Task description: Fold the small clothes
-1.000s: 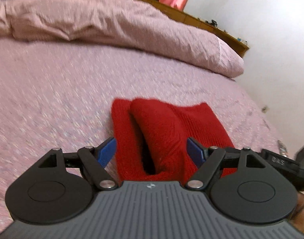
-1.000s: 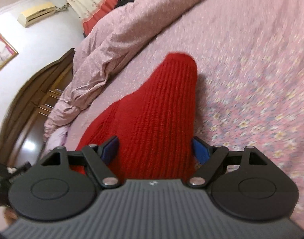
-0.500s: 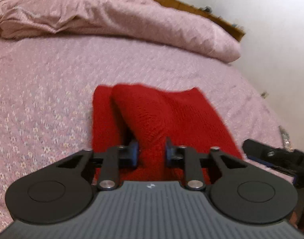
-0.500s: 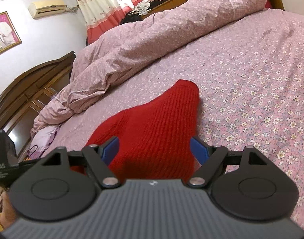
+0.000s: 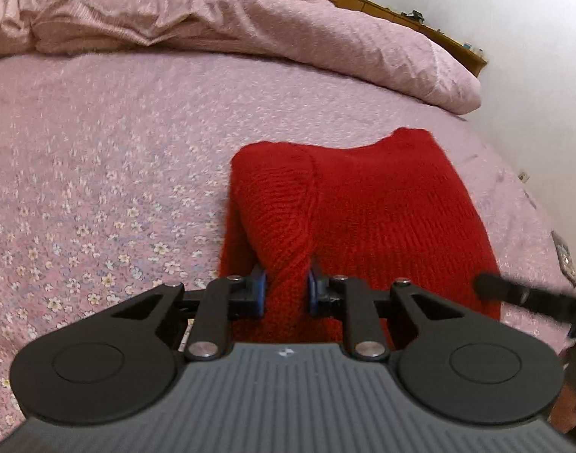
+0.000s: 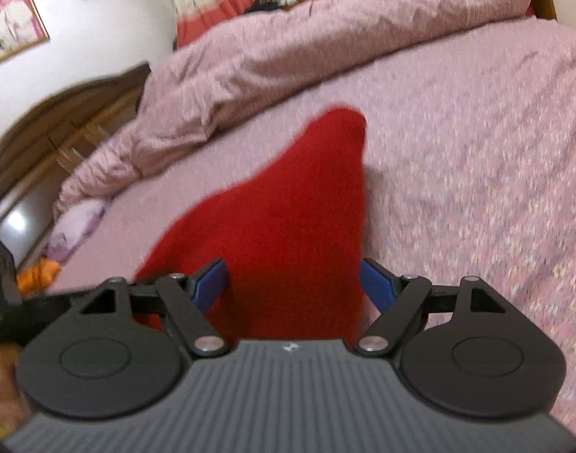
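A red knitted garment (image 5: 363, 207) lies partly folded on the pink floral bedspread (image 5: 99, 151). My left gripper (image 5: 286, 288) is shut on a raised fold at the garment's near edge. In the right wrist view the same red garment (image 6: 288, 207) stretches away from me. My right gripper (image 6: 293, 283) is open, its blue pads on either side of the garment's near end, gripping nothing. The other gripper's black body shows at the right edge of the left wrist view (image 5: 529, 296).
A crumpled pink duvet (image 5: 231, 11) lies across the far side of the bed. A dark wooden headboard (image 6: 42, 139) stands at the left. A white wall (image 5: 514, 19) runs beside the bed's right edge. Orange and lilac items (image 6: 38, 271) lie at the bed's edge.
My left gripper closed from wide open onto the red fold and has pulled it up. My right gripper stayed open and shifted over the garment.
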